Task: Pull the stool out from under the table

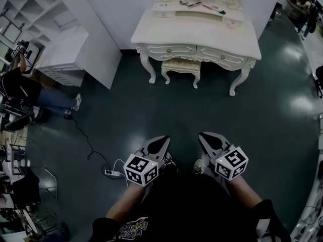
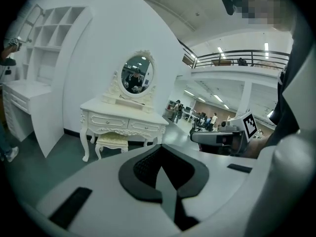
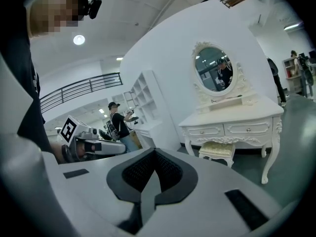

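A small white stool with a cream cushion stands tucked under a white dressing table with an oval mirror. The stool and table show far off in the left gripper view, and the stool under the table in the right gripper view. My left gripper and right gripper are held close to my body, well short of the stool, both shut with nothing between the jaws.
A white shelf unit and desk stand to the left of the table. A person stands by them. A power strip and cable lie on the dark floor near my left foot.
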`<state>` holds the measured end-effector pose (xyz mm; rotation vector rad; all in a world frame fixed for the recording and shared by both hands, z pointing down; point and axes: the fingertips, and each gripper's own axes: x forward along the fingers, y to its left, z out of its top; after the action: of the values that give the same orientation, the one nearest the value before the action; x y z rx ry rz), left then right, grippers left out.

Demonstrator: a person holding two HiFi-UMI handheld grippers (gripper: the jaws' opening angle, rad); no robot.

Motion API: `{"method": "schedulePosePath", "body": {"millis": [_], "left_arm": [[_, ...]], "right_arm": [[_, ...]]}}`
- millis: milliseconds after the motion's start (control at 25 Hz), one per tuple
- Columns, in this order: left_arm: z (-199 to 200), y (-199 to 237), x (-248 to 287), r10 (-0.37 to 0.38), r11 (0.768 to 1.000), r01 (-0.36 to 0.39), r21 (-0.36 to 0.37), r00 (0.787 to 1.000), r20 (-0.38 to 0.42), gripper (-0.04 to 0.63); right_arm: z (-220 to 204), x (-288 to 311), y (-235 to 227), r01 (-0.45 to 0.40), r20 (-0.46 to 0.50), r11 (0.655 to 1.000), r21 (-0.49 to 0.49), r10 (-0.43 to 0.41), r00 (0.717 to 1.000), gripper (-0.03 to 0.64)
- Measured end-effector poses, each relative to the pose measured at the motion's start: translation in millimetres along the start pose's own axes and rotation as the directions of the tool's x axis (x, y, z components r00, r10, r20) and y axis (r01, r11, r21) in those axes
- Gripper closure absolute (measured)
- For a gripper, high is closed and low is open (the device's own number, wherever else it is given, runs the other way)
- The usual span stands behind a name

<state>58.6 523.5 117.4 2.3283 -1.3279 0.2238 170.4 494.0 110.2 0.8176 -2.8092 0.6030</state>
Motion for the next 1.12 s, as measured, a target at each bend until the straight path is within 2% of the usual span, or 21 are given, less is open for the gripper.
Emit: {"method": "schedulePosePath", "body": {"millis": [280, 640, 920, 1120], "left_arm": [[18, 60, 0, -0.033, 0.999, 0.033, 0.006, 0.999, -0.015, 0.588], [36, 131, 8, -0.085, 0.996, 0.085, 0.017, 0.995, -0.043, 0.588], [52, 164, 13, -0.104, 0.992, 0.105, 0.077, 0.995, -0.008, 0.588], [67, 185, 25, -0.077, 0.993, 0.076, 0.086, 0.997, 0.016, 0.588]], "right_arm": [[19, 54, 2, 0.052, 0.014, 0.999, 0.011, -0.052, 0.999, 0.589], [40, 108, -16, 0.161, 0.034, 0.987, 0.023, -0.162, 0.986, 0.589], [44, 131, -32, 0.242, 0.060, 0.970, 0.015, -0.243, 0.968, 0.589], [58, 145, -52, 0.261, 0.067, 0.965, 0.008, -0.261, 0.963, 0.589]]}}
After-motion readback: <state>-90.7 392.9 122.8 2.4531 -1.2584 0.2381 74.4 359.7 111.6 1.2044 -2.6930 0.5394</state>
